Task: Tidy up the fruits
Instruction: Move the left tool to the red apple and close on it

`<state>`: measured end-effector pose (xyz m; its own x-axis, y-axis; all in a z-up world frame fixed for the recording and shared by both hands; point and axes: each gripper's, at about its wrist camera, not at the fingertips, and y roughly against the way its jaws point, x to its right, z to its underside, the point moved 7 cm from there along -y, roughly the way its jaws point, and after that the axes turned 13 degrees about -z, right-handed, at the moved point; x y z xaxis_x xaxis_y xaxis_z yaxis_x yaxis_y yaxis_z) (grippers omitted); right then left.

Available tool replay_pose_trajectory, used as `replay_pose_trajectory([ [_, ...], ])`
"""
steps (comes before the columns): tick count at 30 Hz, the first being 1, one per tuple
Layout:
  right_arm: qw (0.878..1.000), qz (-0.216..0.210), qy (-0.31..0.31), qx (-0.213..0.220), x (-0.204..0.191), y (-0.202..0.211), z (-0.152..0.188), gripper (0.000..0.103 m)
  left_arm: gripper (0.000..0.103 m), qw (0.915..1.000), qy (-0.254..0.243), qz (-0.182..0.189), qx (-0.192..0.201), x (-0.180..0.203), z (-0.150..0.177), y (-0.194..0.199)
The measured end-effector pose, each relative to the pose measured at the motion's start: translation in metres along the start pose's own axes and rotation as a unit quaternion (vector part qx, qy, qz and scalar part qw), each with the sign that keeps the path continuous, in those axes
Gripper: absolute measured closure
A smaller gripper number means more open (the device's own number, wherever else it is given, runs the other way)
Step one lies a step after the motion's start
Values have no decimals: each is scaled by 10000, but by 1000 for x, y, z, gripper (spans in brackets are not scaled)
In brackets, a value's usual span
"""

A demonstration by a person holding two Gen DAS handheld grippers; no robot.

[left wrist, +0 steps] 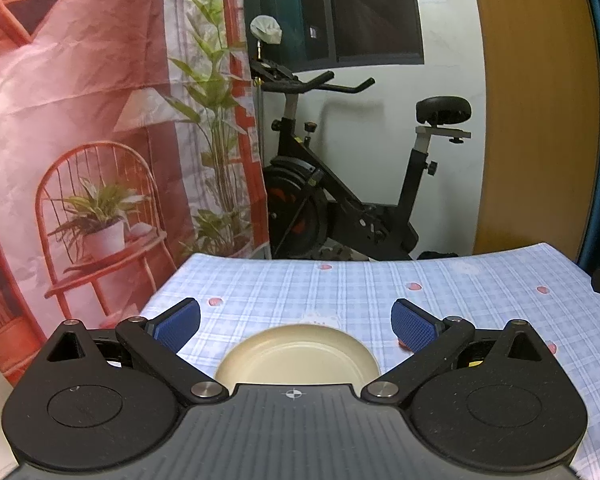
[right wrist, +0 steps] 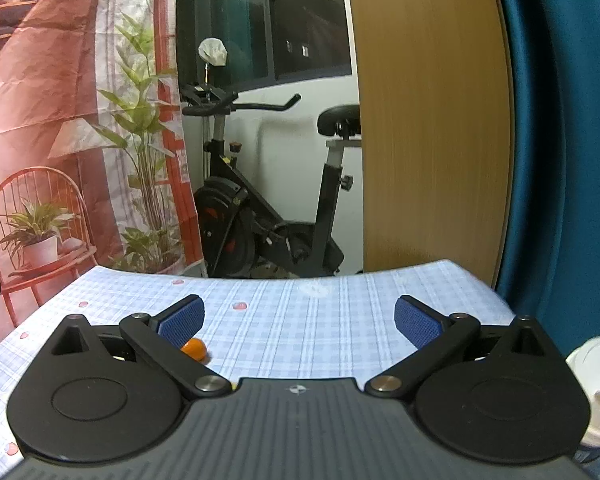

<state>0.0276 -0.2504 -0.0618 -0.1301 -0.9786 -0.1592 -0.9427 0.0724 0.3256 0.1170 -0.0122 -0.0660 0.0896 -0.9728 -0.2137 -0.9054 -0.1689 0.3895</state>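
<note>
Reaching: both tongs hover over the checked tabletop (right wrist: 320, 332), neither touching any fruit.
Left tongs (left wrist: 296, 326): spread wide, empty, with a cream plate (left wrist: 298, 360) directly below and between the blue pads (left wrist: 180, 324).
Right tongs (right wrist: 298, 322): spread wide, empty.
Fruit: one small orange fruit (right wrist: 195, 349) lies on the tabletop, just beside the right tongs' left pad and partly hidden by it; no other fruit shows.
Handling: probably light, round and smooth, so apt to roll or squirt out; whether it is real or plastic I cannot tell.
Grip: likely best across its widest middle, pads level, closing gently.
Destination: the plate seems the likely place.
Nearby: a white bottle cap (right wrist: 596, 380) at the right edge.
</note>
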Motion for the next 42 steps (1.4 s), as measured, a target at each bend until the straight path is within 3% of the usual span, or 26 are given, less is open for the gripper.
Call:
replay_pose_trajectory([
  [5,9999,-27,5,-97,1,-2,0,0,1,9995,99,202,-204,-2,5,-10],
  [13,9985,-80,221,-493,-1,-13,9,0,4,9976,177,648,-183,5,13,-20],
  [20,9929,-422,279,-1077,-6,-43,24,0,4,9961,14,584,-659,19,25,-51],
  [26,9842,-887,425,-1472,-20,-72,34,3,15,9917,-188,810,-977,34,36,-73],
  [28,9776,-1147,440,-1709,-29,-82,43,7,28,9871,-198,1095,-1151,40,40,-80],
  [31,9654,-1480,576,-2070,-44,-96,56,17,36,9806,-248,1452,-1296,50,47,-88],
  [37,9463,-1948,698,-2482,-67,-116,75,42,40,9694,-409,1933,-1453,70,60,-96],
  [42,9384,-2147,809,-2582,-81,-117,80,50,41,9582,-311,2251,-1738,75,67,-101],
])
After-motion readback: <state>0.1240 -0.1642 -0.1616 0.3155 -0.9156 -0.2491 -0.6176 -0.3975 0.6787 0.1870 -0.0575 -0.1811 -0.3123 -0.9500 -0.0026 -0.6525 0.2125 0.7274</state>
